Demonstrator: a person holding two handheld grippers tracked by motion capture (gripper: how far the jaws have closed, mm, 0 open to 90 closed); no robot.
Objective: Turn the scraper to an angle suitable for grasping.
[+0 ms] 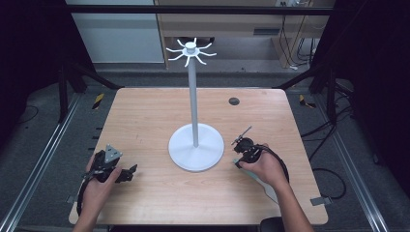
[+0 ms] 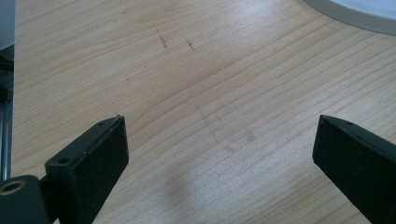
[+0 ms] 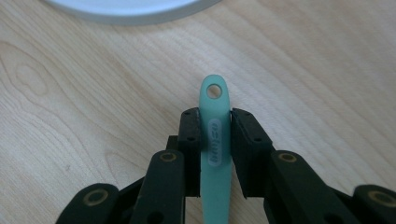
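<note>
The jaws of the right gripper [image 3: 215, 116] clamp the mint-green plastic utensil handle with a hanging hole [image 3: 215, 126]; the left gripper [image 2: 219, 140] is wide open and empty. The grasping step seems done. Next, I think, the hole must be lifted to a hook of the tall white metal stand [image 1: 193, 101].

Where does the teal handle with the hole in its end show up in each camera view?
High view: the teal handle is a small sliver at the right gripper, right of the stand.
Right gripper view: teal handle at centre, clamped between both jaws, hole end pointing up.
Left gripper view: bare table between open jaws of the left gripper.
Shared landmark: the stand's white round base.
</note>
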